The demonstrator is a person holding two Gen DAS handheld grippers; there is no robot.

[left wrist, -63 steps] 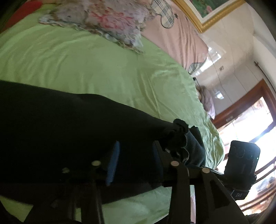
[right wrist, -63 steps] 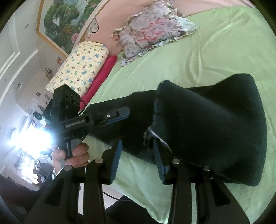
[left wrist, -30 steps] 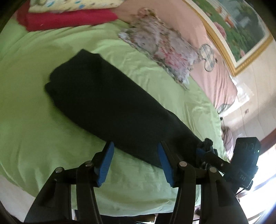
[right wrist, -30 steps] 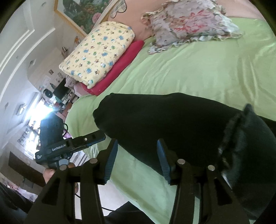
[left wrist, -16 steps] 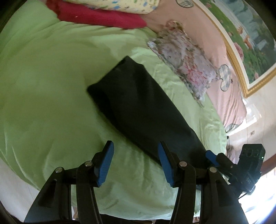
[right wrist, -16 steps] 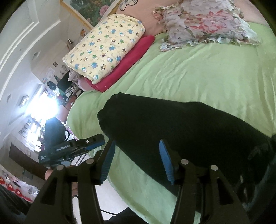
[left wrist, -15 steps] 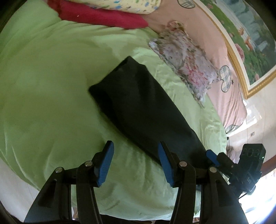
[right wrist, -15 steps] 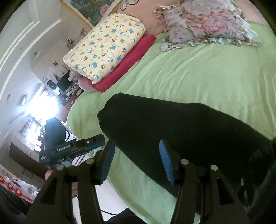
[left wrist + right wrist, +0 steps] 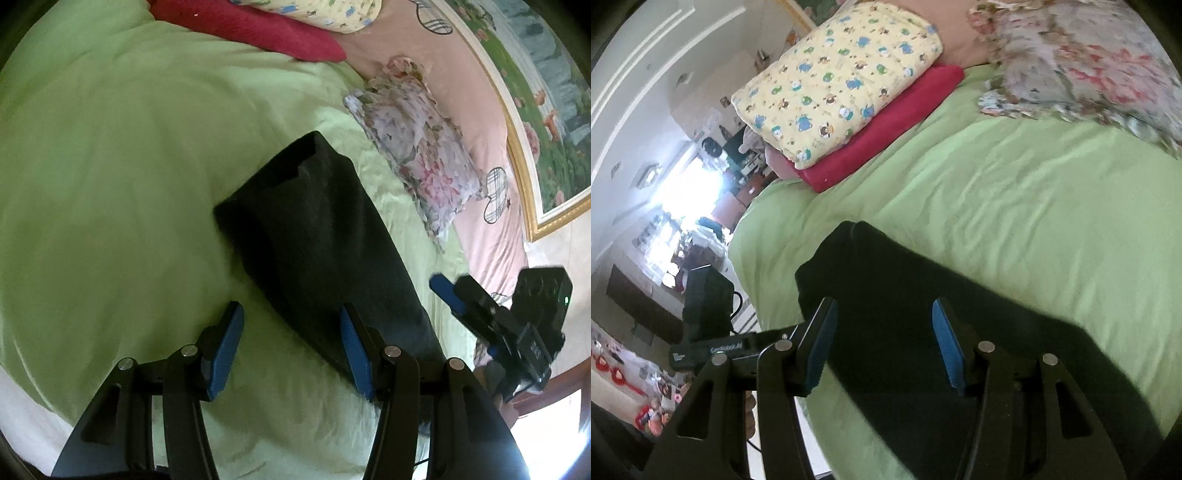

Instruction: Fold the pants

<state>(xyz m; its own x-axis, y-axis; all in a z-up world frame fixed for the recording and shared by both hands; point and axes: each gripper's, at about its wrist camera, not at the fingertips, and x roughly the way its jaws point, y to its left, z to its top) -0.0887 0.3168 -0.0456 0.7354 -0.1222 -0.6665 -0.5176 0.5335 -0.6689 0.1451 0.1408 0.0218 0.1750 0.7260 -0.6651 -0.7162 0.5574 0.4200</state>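
1. Your left gripper (image 9: 291,345): fingers (image 9: 225,343) spread, nothing pinched. Left finger over bare green bed sheet (image 9: 110,177); right finger (image 9: 352,350) in front of the near edge of the pants.

2. Pants (image 9: 321,236): black, laid flat on the bed as one long narrow strip. In left wrist view it runs from behind your right finger up and away to a squared end, w/ a stepped notch at the far corner. In right wrist view the strip (image 9: 923,314) lies under and beyond both fingers, far end up-left of the left finger.

3. Your right gripper (image 9: 884,341): fingers (image 9: 945,343) spread, nothing between the pads; contact w/ cloth below can't be told. Also seen in left wrist view (image 9: 448,291), right of your right finger, just off the pants' edge.

4. Beyond fingers, left wrist view: red blanket (image 9: 251,29) top centre; floral pillow (image 9: 417,147) right of the pants, apart from them; pink headboard cover (image 9: 476,110); framed painting (image 9: 546,110) far right.

5. Right wrist view: yellow print quilt (image 9: 834,81) stacked on the red blanket (image 9: 886,129), up-left of fingers.
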